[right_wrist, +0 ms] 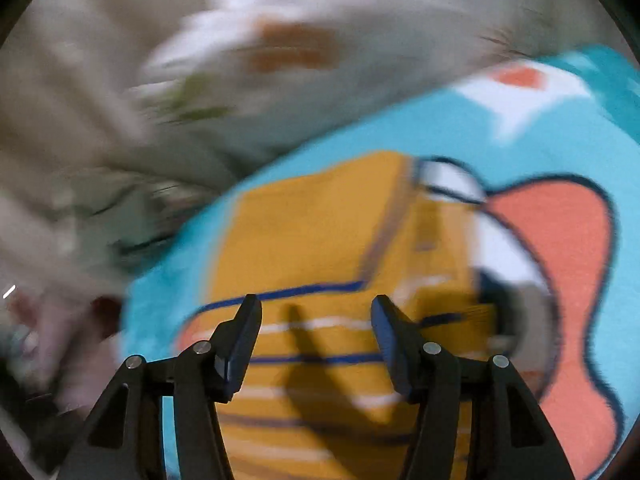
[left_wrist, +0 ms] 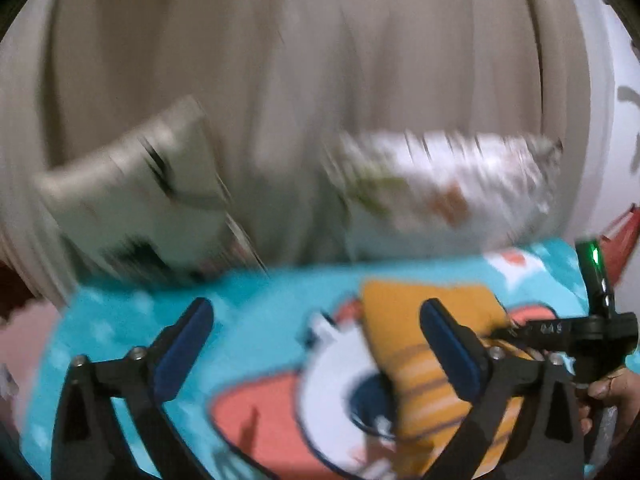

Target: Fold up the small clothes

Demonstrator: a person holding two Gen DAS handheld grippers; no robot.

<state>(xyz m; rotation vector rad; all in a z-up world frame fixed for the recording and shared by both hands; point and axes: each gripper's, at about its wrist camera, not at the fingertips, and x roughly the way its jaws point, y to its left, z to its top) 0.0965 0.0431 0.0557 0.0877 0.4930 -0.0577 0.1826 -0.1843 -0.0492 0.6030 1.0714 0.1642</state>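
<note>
One folded mustard garment lies on one turquoise blanket; both grippers' jaws gape, gripping nothing.

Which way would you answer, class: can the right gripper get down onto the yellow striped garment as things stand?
Probably yes. The right gripper is open and empty, and the yellow striped garment lies folded on the blue mat right under its fingers, with nothing between.

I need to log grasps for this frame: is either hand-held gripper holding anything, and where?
Nothing. The left hand-held gripper and right hand-held gripper both stand open above the yellow striped garment.
</note>
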